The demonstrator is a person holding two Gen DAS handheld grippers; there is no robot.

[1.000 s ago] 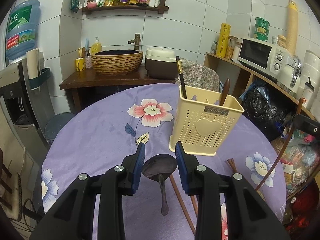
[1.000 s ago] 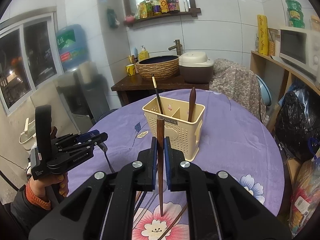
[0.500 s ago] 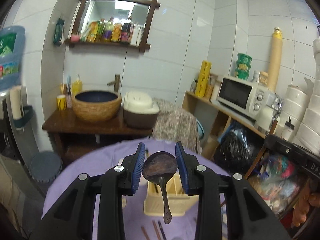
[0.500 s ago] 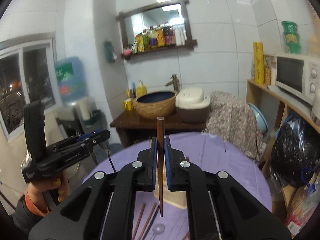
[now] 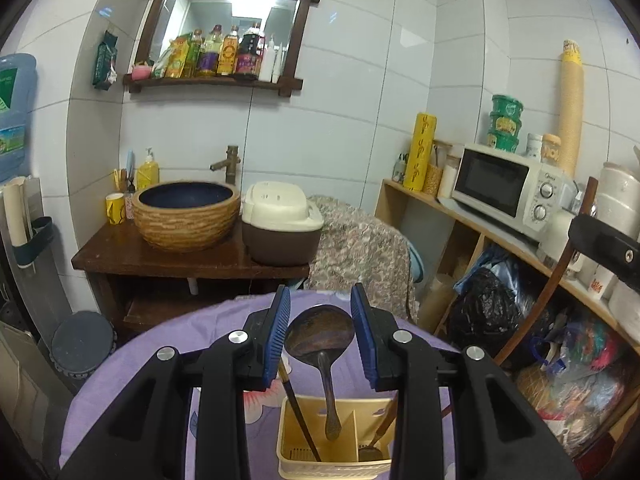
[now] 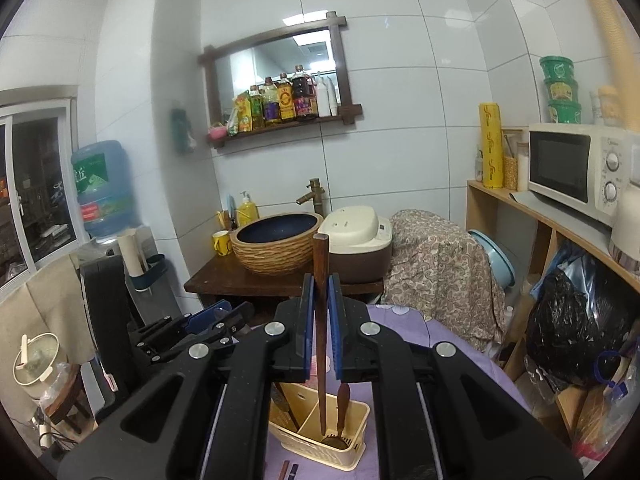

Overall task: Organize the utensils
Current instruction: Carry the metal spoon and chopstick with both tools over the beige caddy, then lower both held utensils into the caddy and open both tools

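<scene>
Grippers hold spoon (image 5: pixel 319 332), apparently chopstick (image 6: pixel 320 320).

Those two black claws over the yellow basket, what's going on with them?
A person is sorting utensils with a hand-held claw in each hand. The left claw grips a dark wooden spoon by its bowl, handle hanging down. The right claw is clamped on a single brown chopstick. Both hang above the cream utensil holder on the purple table, which already contains a few utensils.
</scene>
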